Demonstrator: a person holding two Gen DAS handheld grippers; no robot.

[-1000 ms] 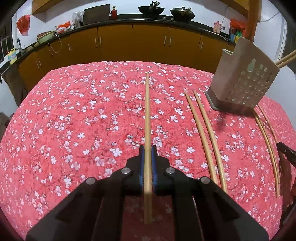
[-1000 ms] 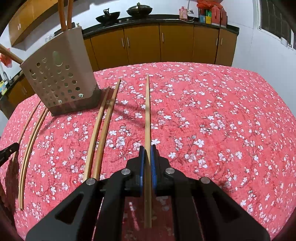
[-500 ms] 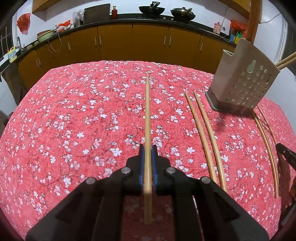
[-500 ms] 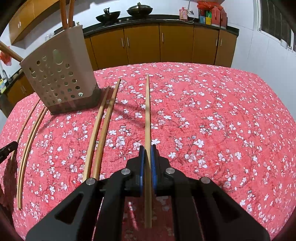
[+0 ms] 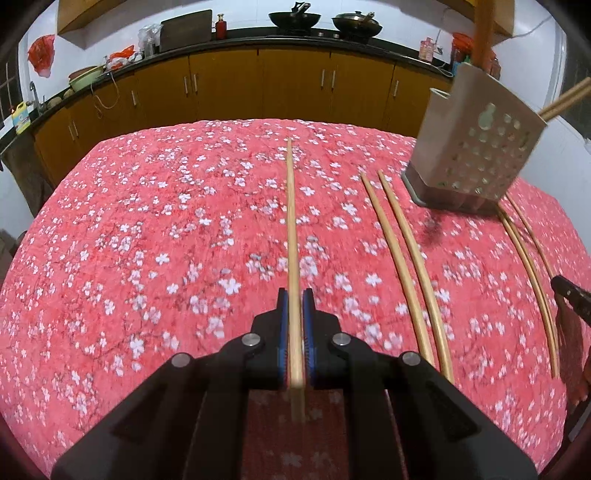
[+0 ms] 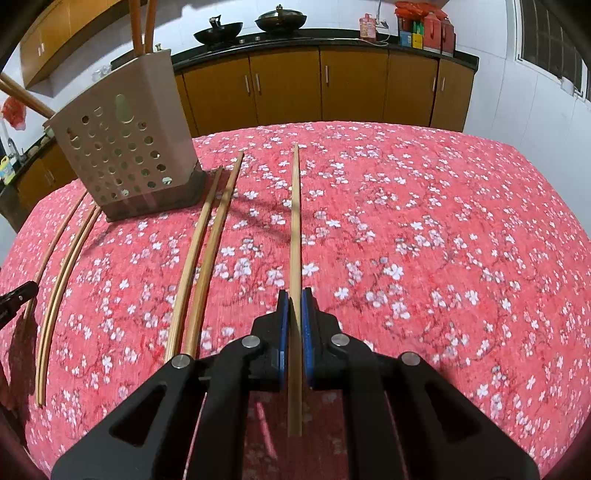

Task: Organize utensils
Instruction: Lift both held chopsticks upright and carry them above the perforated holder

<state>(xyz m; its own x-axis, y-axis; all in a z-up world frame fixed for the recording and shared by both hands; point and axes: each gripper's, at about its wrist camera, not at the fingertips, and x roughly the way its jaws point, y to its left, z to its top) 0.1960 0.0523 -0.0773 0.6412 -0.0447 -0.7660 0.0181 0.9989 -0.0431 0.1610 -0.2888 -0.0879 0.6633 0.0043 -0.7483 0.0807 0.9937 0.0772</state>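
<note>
My left gripper (image 5: 294, 295) is shut on a wooden chopstick (image 5: 291, 229) that points forward over the red floral tablecloth (image 5: 147, 240). My right gripper (image 6: 294, 295) is shut on another chopstick (image 6: 295, 221), also pointing forward. A beige perforated utensil holder (image 5: 476, 147) stands at the right in the left wrist view and at the left in the right wrist view (image 6: 122, 147), with chopsticks standing in it. A loose pair of chopsticks (image 5: 406, 254) lies beside it, also in the right wrist view (image 6: 207, 243). A second pair (image 5: 528, 266) lies further out, also in the right wrist view (image 6: 62, 269).
Brown kitchen cabinets (image 5: 258, 85) with a black counter run behind the table, carrying woks (image 5: 294, 16) and bottles. The right gripper's tip shows at the right edge of the left wrist view (image 5: 572, 299). The left gripper's tip shows at the left edge of the right wrist view (image 6: 16, 299).
Both grippers have lifted slightly with their chopsticks; the table and holder have shifted a little in view. The grips are unchanged.
</note>
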